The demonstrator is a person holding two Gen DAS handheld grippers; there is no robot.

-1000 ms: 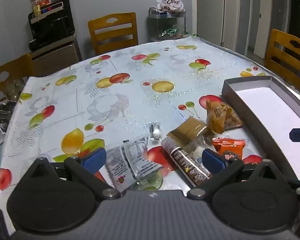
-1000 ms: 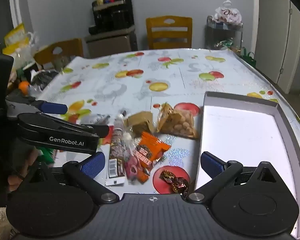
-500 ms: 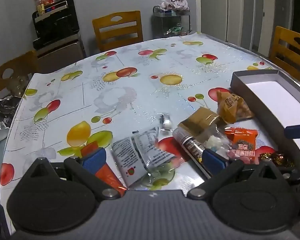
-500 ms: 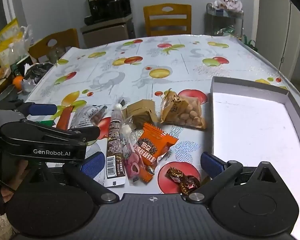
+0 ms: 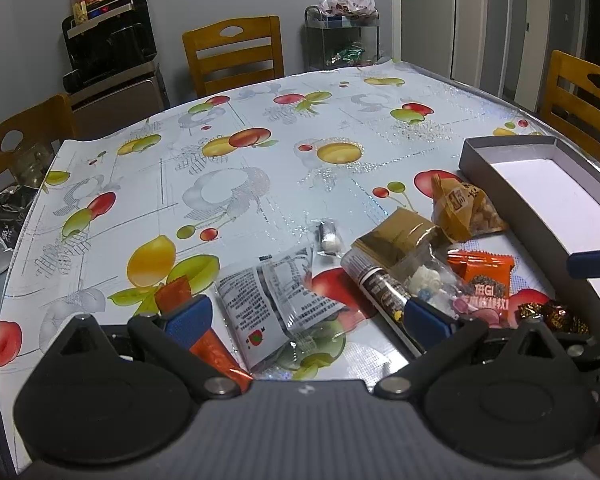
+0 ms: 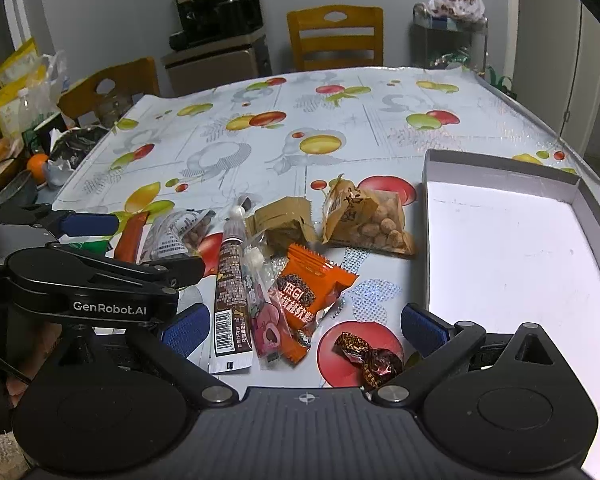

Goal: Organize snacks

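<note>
A heap of snacks lies on the fruit-print tablecloth. It holds a bag of nuts (image 6: 366,220), a brown packet (image 6: 286,224), an orange packet (image 6: 312,294), a long brown tube (image 6: 230,280), a clear pink candy bag (image 6: 262,312), a wrapped chocolate (image 6: 366,358), a white printed packet (image 5: 276,300) and an orange stick (image 5: 196,320). An empty grey box (image 6: 512,240) with a white floor lies right of the heap. My left gripper (image 5: 306,318) is open over the white packet. My right gripper (image 6: 302,326) is open above the orange packet and the chocolate.
Wooden chairs stand at the far side (image 6: 336,36), the left (image 6: 108,88) and the right (image 5: 580,92). A dark cabinet with an appliance (image 6: 220,36) and a wire rack with a bag (image 6: 452,32) stand by the wall. Clutter and an orange (image 6: 38,162) lie off the table's left edge.
Both grippers have drawn back towards the near table edge and risen a little, so more of the snack heap shows. Both stay open and empty.
</note>
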